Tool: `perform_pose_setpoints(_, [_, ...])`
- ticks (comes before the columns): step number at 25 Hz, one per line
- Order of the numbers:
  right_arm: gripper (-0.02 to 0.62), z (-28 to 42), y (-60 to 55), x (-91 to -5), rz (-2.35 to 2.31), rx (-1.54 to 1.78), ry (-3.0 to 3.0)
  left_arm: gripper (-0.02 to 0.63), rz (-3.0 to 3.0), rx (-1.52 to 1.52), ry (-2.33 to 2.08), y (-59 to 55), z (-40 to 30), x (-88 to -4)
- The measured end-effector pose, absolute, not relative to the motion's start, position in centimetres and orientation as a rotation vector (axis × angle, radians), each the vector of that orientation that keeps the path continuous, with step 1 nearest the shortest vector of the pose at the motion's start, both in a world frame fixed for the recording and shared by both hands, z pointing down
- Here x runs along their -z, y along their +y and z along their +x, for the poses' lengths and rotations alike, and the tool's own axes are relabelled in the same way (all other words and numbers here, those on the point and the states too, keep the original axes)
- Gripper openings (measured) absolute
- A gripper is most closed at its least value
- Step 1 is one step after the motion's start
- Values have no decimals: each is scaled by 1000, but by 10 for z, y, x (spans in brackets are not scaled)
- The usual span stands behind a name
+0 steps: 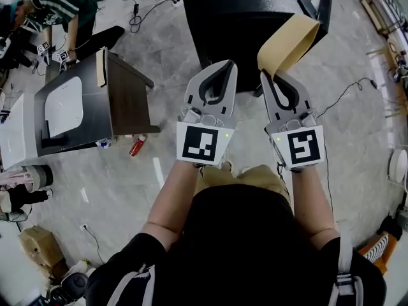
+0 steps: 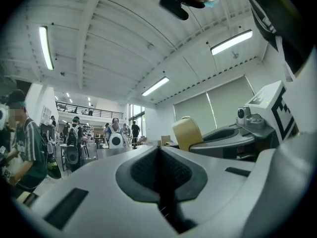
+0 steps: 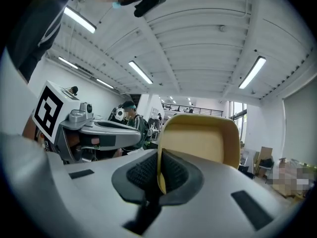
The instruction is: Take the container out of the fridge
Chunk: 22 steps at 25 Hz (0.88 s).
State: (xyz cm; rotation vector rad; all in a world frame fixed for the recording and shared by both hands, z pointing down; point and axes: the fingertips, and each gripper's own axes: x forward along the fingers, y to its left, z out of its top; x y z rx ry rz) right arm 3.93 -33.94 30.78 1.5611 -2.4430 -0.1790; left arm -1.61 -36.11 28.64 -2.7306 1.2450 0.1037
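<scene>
A tan, shallow container [image 1: 290, 42] sticks up and away from my right gripper [image 1: 269, 75], which is shut on its rim. In the right gripper view the container's thin edge [image 3: 159, 175] is clamped between the black pads, and its hollow side [image 3: 200, 139] faces the camera. My left gripper [image 1: 225, 65] is held level beside it, shut with nothing between its pads [image 2: 148, 170]. The left gripper view shows the container [image 2: 187, 133] and the right gripper's body [image 2: 247, 133] at its right. A black cabinet-like unit [image 1: 255, 18], maybe the fridge, stands just ahead.
A dark low table [image 1: 121, 97] with a white lid-like piece stands at the left, beside a white appliance [image 1: 13, 136]. A person [image 1: 60, 2] crouches at the far left. Cables [image 1: 143, 8], a red bottle [image 1: 137, 145] and a cardboard box [image 1: 38, 244] lie on the floor.
</scene>
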Motion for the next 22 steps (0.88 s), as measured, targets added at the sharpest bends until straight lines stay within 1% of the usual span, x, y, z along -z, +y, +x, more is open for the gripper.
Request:
perform_pose_setpoints(3, [38, 40, -325, -285, 1605, 268, -2552, 25, -2719, -109, 1252, -344, -9, -279])
perform_pose_setpoints(9, [38, 69, -279, -276, 1572, 268, -2610, 25, -2703, -88, 1262, -294, 24, -270])
perform_pose_setpoints(15, [38, 83, -211, -270, 1528, 293, -2684, 25, -2667, -52, 1271, -223, 46, -267])
perform_pose_setpoints(22, [38, 119, -131, -260, 1518, 297, -2743, 25, -2636, -36, 1311, -141, 78, -263])
